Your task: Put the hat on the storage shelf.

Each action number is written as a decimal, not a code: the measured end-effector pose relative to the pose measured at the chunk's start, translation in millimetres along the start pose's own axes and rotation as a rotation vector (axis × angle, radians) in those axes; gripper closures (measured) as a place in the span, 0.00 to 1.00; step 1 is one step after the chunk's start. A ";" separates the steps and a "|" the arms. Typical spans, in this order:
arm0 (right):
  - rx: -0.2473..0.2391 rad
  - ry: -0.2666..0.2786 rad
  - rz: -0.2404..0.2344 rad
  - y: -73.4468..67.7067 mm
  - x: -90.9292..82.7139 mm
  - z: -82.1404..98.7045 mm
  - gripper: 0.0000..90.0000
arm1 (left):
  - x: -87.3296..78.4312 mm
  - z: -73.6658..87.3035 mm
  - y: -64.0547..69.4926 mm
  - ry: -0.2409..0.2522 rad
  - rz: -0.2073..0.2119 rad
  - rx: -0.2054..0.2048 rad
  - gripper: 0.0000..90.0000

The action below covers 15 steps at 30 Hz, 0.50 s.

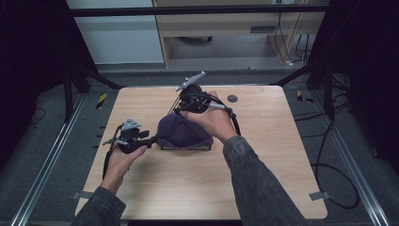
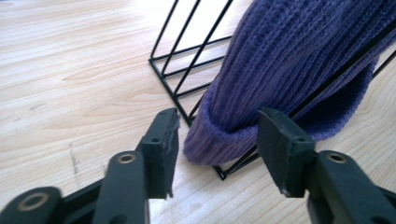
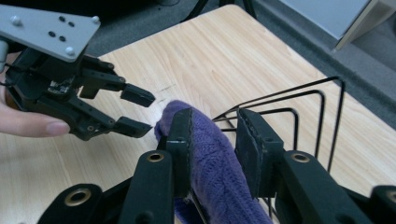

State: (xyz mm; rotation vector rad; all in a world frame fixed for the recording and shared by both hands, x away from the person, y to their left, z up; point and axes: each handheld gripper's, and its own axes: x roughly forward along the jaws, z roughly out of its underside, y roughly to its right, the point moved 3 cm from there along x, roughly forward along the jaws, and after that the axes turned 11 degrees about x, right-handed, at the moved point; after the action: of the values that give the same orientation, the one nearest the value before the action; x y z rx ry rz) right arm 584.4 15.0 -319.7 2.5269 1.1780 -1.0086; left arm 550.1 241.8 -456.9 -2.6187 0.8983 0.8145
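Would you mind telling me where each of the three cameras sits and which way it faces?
High view: above the person's side, facing forward and down at the table; both forearms, left gripper, right gripper.
Left gripper view: rides the left gripper, facing the purple knit hat on the black wire rack.
Right gripper view: rides the right gripper, jaws astride the hat.
All share hat and rack.

Laboratory recording bay: a lone wooden tabletop point(image 1: 263, 188) enclosed by a black metal frame point(image 1: 197, 10), floor rails point(image 1: 51, 150), trailing cables point(image 1: 329, 141) and grey carpet point(image 1: 367, 155).
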 end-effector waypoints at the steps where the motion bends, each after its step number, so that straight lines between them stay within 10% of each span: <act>1: 0.006 0.007 -0.001 -0.2 -1.9 -0.7 0.73 | -1.5 1.9 -1.0 -0.001 -0.008 -0.005 0.49; 5: 0.010 0.020 0.004 0.6 -8.0 -1.7 0.71 | -6.4 8.5 -4.6 0.004 -0.026 -0.045 0.43; 15: 0.013 0.040 0.010 1.6 -19.8 -2.1 0.64 | -5.3 22.5 -2.0 -0.058 -0.060 0.004 0.31</act>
State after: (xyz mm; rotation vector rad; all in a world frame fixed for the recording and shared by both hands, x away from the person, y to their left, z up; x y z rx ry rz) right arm 577.6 2.7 -305.6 2.5713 1.1715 -0.9711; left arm 538.3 254.9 -471.9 -2.5911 0.8011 0.8676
